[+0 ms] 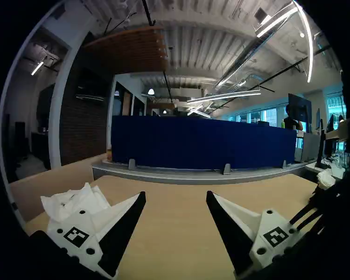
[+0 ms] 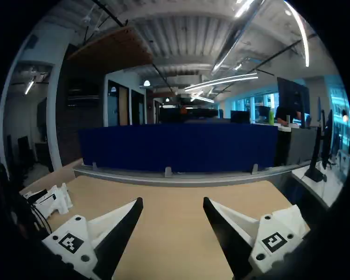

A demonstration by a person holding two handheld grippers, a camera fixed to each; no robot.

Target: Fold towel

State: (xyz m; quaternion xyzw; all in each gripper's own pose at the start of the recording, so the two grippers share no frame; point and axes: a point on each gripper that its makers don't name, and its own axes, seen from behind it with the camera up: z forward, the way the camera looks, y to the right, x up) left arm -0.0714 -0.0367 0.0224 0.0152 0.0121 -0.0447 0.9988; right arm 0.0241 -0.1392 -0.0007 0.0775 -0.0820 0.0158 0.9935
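My left gripper (image 1: pixel 175 193) and right gripper (image 2: pixel 172 199) hover released over the wooden bench (image 1: pixel 175 247), probably ready to grab. The crumpled white towel (image 1: pixel 74 201) lies just beside my left gripper.

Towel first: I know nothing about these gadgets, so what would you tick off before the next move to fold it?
1. Left hand-held gripper open: ok, its fingers are spread wide.
2. Right hand-held gripper open: ok, and it holds nothing.
3. Towel found: ok, it is white and sits on the table, at the left of the left gripper view.
4. Towel lying flat: not ok, it is bunched up.
5. Towel between a pair of fingers: not ok, only bare table shows between both pairs.
6. Towel's corners in sight: cannot tell, a finger hides its lower part.
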